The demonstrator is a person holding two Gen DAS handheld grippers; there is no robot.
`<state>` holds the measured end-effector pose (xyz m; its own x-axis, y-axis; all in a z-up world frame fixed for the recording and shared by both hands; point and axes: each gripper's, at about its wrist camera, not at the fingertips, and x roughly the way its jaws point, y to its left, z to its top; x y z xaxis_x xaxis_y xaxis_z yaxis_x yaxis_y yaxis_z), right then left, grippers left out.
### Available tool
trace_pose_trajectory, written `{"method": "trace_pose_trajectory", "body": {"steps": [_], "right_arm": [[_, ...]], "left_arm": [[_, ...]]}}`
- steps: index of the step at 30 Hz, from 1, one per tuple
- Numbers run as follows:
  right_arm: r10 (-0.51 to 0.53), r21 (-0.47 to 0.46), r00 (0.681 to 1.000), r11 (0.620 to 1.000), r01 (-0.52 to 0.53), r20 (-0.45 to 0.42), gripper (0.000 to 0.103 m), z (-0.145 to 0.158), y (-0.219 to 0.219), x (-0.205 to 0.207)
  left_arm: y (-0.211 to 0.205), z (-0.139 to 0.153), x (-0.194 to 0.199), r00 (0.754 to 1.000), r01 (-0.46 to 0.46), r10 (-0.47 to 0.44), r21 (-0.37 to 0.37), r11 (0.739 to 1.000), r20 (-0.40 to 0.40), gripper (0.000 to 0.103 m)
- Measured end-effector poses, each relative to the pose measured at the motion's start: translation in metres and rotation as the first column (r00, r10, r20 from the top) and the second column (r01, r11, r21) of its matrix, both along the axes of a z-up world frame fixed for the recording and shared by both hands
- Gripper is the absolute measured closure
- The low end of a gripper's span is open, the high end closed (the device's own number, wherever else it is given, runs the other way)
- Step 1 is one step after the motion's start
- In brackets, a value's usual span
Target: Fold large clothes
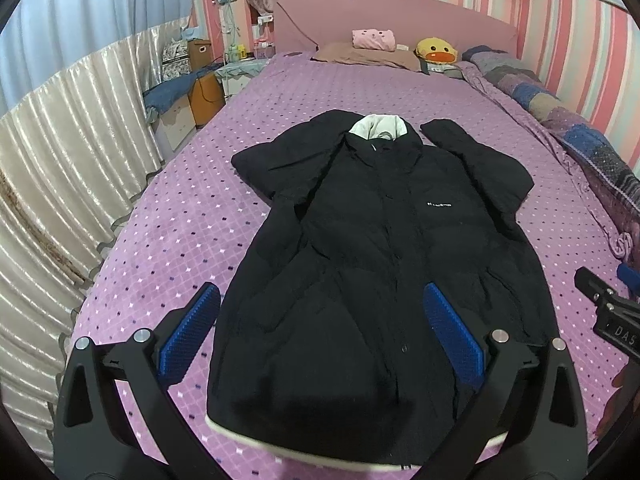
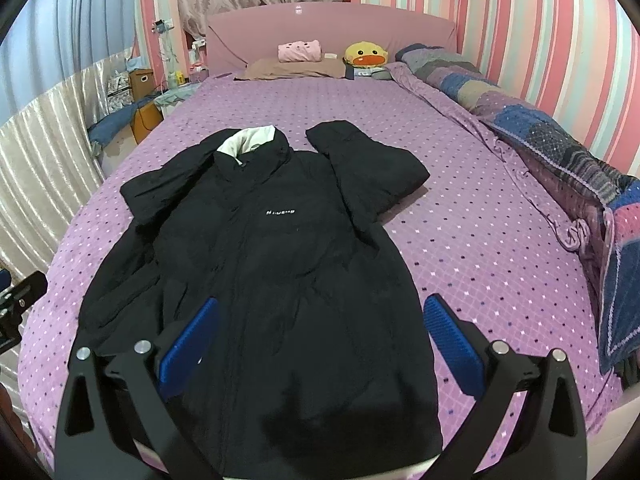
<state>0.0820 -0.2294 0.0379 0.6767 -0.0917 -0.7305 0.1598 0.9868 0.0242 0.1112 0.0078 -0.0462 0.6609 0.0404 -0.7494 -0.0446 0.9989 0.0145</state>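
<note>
Left tool (image 1: 320,320) is spread wide, nothing between its blue pads, hovering over the hem end of the black jacket (image 1: 372,240) near the bed's foot edge. Right tool (image 2: 320,328) likewise wide and empty, also above the hem, w/ its right pad out over bare bedspread (image 2: 480,240).

Jacket lies face up, front closed, roughly centred across the bed w/ hem toward the foot edge and collar toward the headboard (image 1: 400,20). White lining shows at the collar and along the hem. Both sleeves are bent upward beside the shoulders, their ends near the collar.

Handling, as I judge it: padded, puffy, soft; bulky but prob. not heavy. Shell looks smooth, so likely slippery, and folds will tend to spring back. Best hold is prob. a firm pinch thru a thick edge: hem corners, side seams or sleeve cuffs, not the middle of the body, where only the top layer would lift.

Around: pillow (image 1: 360,56) w/ a pink rolled cloth (image 1: 374,39) and a yellow duck plush (image 1: 436,53) at the head end, well apart from the jacket. A patchwork quilt (image 2: 540,140) runs along the bed's right edge by the striped wall; it's near the right sleeve and limits room there. Left edge has curtains (image 1: 60,140) and bedside clutter, off the bed. Nothing lies on the jacket itself.
</note>
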Motion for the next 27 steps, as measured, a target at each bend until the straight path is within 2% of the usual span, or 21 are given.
{"method": "trace_pose_trajectory", "body": {"steps": [5,11,20,24,27], "right_arm": [[-0.013,-0.013,1.000,1.000,0.013,0.004,0.002,-0.008,-0.010,0.038],[-0.017,-0.028,0.999,0.999,0.018,0.037,0.002,-0.014,-0.025,0.096],[0.005,-0.041,0.998,0.999,-0.002,0.064,0.002,-0.031,-0.038,0.206],[0.022,-0.052,0.998,0.998,-0.019,0.051,0.002,-0.047,-0.041,0.259],[0.034,-0.068,0.999,0.997,-0.031,0.039,0.002,-0.059,-0.044,0.290]], "left_arm": [[-0.004,-0.013,0.041,0.999,0.025,-0.024,0.015,1.000,-0.023,0.003],[-0.004,-0.025,0.098,1.000,0.027,-0.027,0.022,0.999,-0.014,0.003],[-0.010,-0.046,0.227,0.998,0.054,-0.054,0.059,0.997,0.008,0.003],[-0.009,-0.062,0.294,0.997,0.081,-0.081,0.001,0.997,0.003,0.003],[-0.009,-0.083,0.345,0.996,0.091,-0.090,0.019,0.996,-0.025,0.003]]}}
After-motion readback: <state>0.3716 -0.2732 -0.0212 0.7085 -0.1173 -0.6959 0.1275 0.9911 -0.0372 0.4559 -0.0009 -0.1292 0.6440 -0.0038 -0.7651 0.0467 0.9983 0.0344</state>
